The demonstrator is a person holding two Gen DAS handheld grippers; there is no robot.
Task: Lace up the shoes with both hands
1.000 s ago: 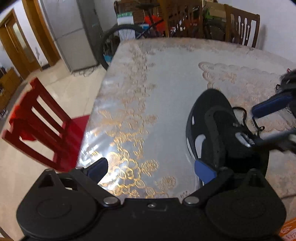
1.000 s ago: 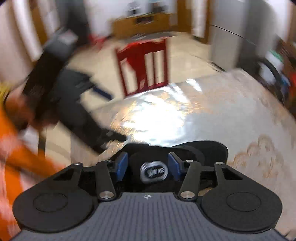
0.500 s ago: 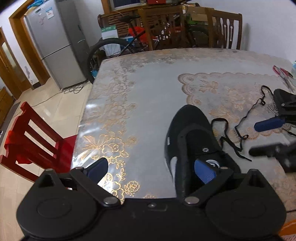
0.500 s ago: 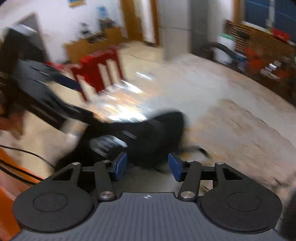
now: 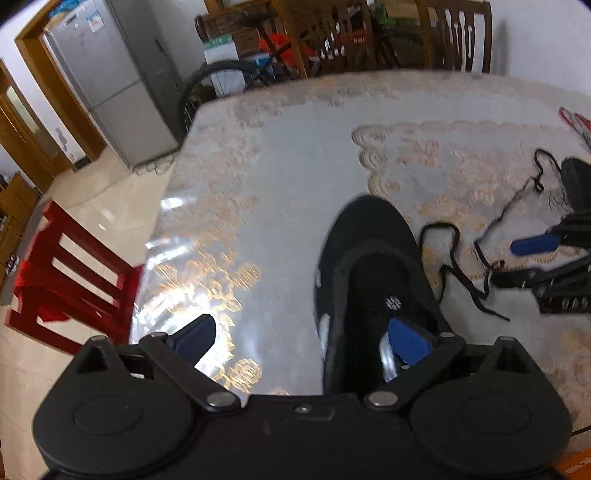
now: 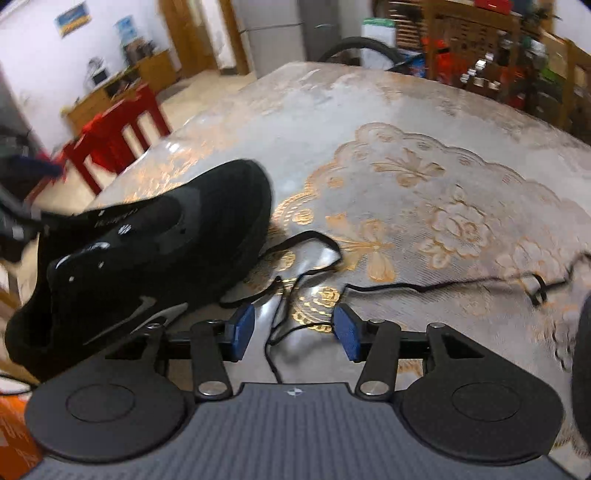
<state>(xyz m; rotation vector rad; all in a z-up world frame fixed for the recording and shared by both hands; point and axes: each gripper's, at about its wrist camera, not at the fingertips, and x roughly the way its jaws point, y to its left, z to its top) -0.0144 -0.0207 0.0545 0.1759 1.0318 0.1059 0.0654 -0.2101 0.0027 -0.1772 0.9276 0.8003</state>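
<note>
While the left gripper (image 5: 301, 341) gapes wide over the black sneaker (image 5: 373, 280), the right gripper (image 6: 293, 330), jaws just widened, hovers empty above the loose black shoelace (image 6: 295, 258).

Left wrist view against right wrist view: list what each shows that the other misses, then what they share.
Only the left wrist view shows the left gripper with jaws wide open, one pad over the shoe's opening, and red-handled scissors at the far right.

Only the right wrist view shows the shoe's side with its silver mark and a wall poster.

Both show the black shoe, the loose black lace, the right gripper with jaws open, the red chair and the floral table cover.
</note>
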